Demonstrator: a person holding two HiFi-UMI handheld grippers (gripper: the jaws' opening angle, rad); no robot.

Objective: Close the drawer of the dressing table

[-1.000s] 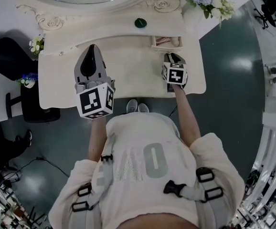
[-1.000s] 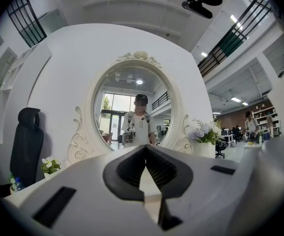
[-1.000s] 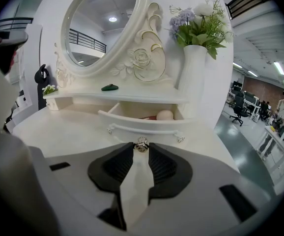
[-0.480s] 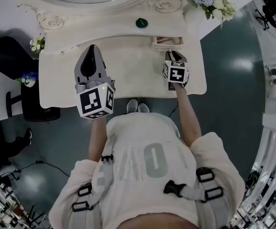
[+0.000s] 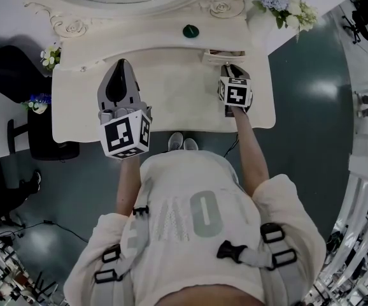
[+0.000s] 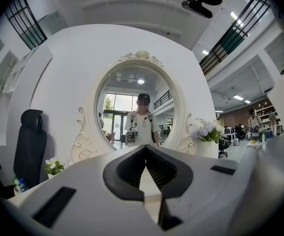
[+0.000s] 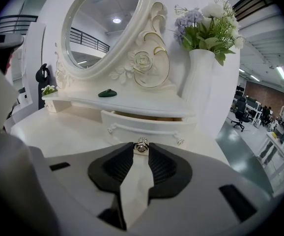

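Observation:
The dressing table (image 5: 177, 104) has a small drawer (image 5: 223, 55) at its back right, open only by a narrow slit. In the right gripper view the drawer front (image 7: 147, 129) carries a small metal knob (image 7: 141, 145). My right gripper (image 5: 230, 67) (image 7: 141, 147) is shut on that knob, tips pinching it. My left gripper (image 5: 123, 64) (image 6: 145, 149) hovers over the left half of the tabletop. Its tips meet with nothing between them, and it points level at the oval mirror (image 6: 139, 112).
A green dish (image 5: 191, 30) (image 7: 107, 93) lies on the shelf above the drawer. A white vase of flowers (image 5: 279, 5) (image 7: 206, 28) stands just right of the drawer. A black chair (image 5: 44, 139) and small flower pots (image 5: 49, 57) sit at the table's left.
The drawer has slid inward, so its contents no longer show. My right gripper went with it toward the mirror, still on the knob. The left gripper stayed put.

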